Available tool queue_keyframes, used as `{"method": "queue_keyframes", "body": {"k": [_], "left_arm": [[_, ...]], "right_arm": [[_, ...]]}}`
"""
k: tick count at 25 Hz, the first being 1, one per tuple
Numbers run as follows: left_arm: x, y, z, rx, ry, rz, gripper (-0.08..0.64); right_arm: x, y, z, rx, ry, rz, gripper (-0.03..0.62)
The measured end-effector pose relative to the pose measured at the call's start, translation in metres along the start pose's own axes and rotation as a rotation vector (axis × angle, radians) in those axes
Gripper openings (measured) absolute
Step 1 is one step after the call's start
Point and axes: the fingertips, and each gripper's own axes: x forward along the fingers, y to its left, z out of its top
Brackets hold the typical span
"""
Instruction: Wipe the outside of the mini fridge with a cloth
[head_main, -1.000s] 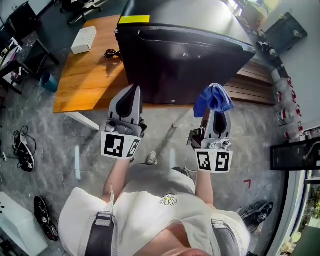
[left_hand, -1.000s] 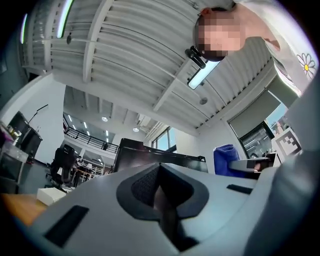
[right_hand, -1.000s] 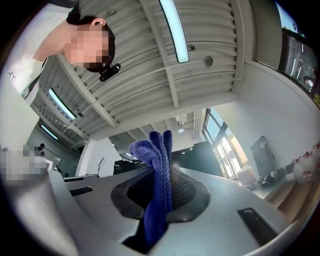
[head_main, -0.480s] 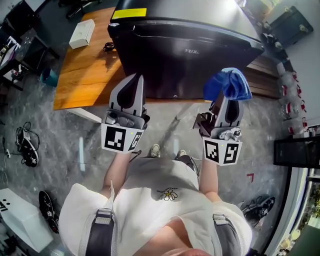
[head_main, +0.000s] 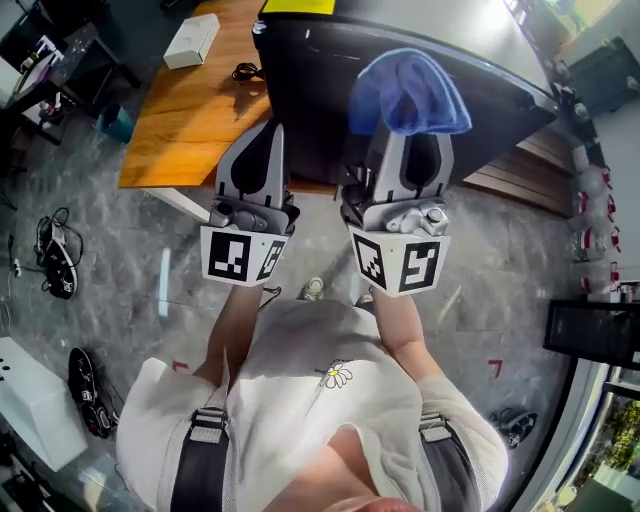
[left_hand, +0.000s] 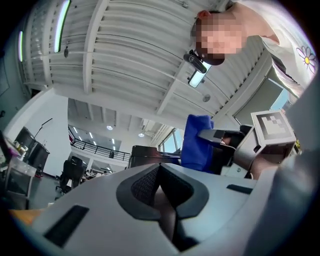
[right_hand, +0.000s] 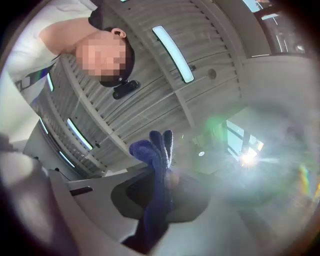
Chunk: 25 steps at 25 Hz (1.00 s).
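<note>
Claws are held nearest, the left claw clenched on nothing and the right claw clamped on the blue cloth, which has been carried up and inward over the upper front of the mini fridge on the wooden surface, so wiping is judged imminent

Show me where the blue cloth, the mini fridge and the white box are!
blue cloth (head_main: 410, 92), head view, on the middle of its bunched-up top.
mini fridge (head_main: 310, 100), head view, on its dark front.
white box (head_main: 195, 40), head view, on its top face.
</note>
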Motion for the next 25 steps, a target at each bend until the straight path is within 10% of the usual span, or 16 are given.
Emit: {"method": "queue_keyframes", "body": {"k": [12,25], "left_arm": [[-0.033,0.051,-0.005,0.016,0.032,0.135,0.005],[-0.048,0.061,-0.016,0.004,0.064,0.179,0.005]], "right_arm": [[0.058,0.077,-0.080,0.096,0.151,0.126,0.061],[0.068,0.081,-0.098,-0.225,0.178,-0.045,0.061]]}}
